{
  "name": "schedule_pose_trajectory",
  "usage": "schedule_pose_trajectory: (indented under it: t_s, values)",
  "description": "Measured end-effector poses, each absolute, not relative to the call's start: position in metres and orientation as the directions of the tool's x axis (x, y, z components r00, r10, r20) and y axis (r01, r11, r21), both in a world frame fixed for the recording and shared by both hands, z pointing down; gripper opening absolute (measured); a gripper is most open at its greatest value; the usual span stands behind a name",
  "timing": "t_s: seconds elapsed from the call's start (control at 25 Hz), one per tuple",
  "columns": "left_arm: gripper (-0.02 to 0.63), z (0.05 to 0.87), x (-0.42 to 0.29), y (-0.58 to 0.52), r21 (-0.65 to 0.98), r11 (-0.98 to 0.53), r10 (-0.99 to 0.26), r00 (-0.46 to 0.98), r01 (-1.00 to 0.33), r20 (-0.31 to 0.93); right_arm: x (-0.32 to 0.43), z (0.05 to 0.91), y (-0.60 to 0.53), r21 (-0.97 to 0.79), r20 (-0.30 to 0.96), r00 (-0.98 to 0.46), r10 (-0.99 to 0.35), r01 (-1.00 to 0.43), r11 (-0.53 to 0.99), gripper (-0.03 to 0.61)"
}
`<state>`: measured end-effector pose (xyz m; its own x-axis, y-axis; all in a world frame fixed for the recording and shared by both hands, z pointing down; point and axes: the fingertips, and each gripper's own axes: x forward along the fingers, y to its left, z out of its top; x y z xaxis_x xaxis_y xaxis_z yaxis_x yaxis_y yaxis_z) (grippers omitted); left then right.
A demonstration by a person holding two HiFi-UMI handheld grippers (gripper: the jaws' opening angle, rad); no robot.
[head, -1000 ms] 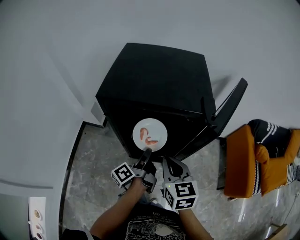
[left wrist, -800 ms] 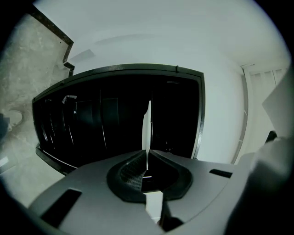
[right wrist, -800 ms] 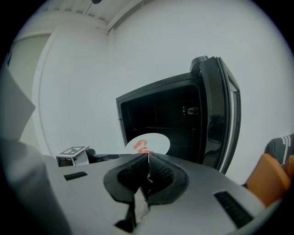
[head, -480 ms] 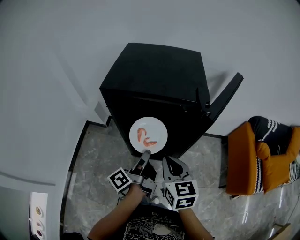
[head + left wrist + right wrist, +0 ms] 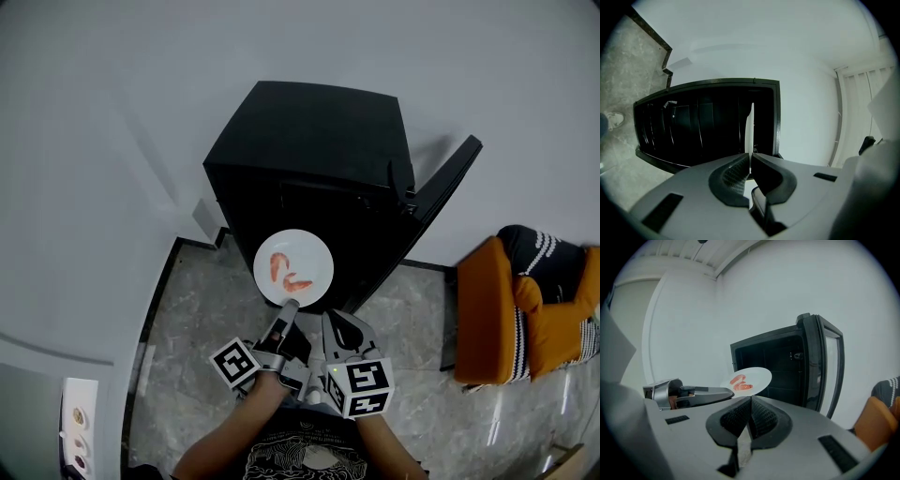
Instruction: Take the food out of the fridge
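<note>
Head view: white plate (image 5: pixel 293 267) carrying red food (image 5: pixel 286 275), probably shrimp, is hanging in the air just outside the open black fridge (image 5: pixel 319 159). Left gripper (image 5: pixel 290 306) is pinching its near rim, jaws almost together on it. Right gripper (image 5: pixel 330 321) is hovering just beside, jaws closed on nothing. Fridge door (image 5: pixel 442 199) is standing swung out right.

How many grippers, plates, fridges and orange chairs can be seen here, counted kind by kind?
Grippers: 2 (left gripper, right gripper)
Plates: 1 (plate)
Fridges: 1 (fridge)
Orange chairs: 1 (orange chair)
Total: 5
</note>
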<state>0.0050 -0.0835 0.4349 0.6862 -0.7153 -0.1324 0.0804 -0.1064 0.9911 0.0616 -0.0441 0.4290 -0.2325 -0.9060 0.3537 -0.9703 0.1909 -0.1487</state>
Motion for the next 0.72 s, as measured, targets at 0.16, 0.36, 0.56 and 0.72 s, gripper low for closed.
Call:
schedule_pose_trajectory:
  t_s: [0.16,0.36,0.56,0.72]
  values:
    - [0.021,0.4335,0.0034,-0.0821,0.992,-0.105,-0.722,0.681,0.070,-0.125,0.0615,0.4302,-0.0436,-0.146,0.347,-0.234,-0.908,-0.970,0.194,0.021]
    - [0.021,0.4316,0.0027,-0.0810,0.992,-0.106,-0.727,0.675,0.069,-0.125,0.0613,0.4301,-0.0426,-0.146,0.343,-0.236,-0.909,-0.970,0.196,0.021]
    - [0.021,0.4307,0.0024,-0.0784,0.992,-0.105,-0.727,0.675,0.070,-0.124,0.0608,0.4298,-0.0404,-0.144,0.344,-0.237,-0.909,-0.969,0.198,0.021]
    - [0.021,0.4312,0.0017,-0.0778,0.993,-0.100,-0.728,0.675,0.067,-0.119,0.0607,0.4291,-0.0393,-0.141,0.345,-0.238,-0.908,-0.970,0.200,0.021]
